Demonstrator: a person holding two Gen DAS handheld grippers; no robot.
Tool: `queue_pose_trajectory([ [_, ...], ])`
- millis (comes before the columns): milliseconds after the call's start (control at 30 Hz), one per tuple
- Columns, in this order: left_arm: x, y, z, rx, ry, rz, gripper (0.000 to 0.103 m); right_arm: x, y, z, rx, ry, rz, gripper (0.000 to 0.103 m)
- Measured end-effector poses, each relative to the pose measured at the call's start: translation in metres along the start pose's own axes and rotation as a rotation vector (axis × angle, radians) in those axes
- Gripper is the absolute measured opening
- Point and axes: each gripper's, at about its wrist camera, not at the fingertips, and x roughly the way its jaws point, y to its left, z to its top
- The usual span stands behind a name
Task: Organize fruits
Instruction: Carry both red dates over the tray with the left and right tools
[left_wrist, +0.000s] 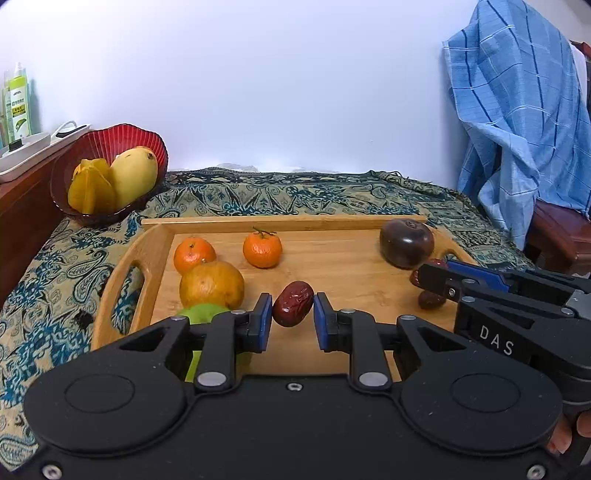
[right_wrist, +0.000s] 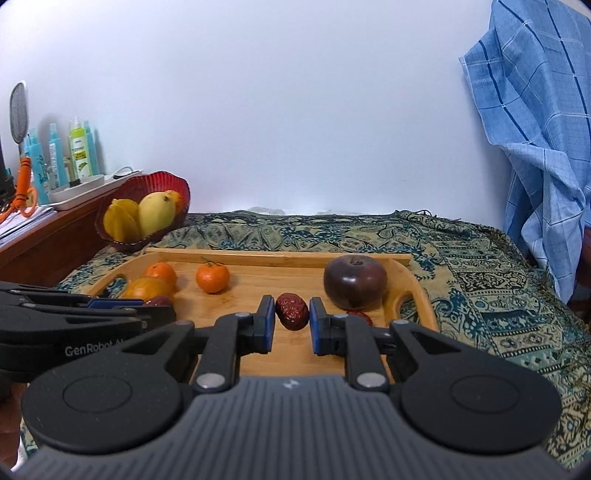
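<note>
Left hand-held gripper clamps jujube; right hand-held gripper clamps second jujube.

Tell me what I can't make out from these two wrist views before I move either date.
- Green fruit, left wrist view: mostly behind the left gripper.
- Third date, right wrist view: mostly behind a finger of the right gripper.
- Pad contact on each held date: too fine to confirm.
- Bottle labels: too small to read.
</note>
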Motion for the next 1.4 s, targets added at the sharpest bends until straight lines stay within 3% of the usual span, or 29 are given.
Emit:
queue_pose_trajectory([
  [533,0.051,-0.003,0.013,-0.015,0.048,0.037,0.023,0.046,-0.018,0.005,0.076,0.105,0.01,0.023],
  [1400,0.076,-0.014,0.013,0.03,0.067,0.06,0.023,0.072,-0.023,0.001,0.082,0.21,0.008,0.025],
])
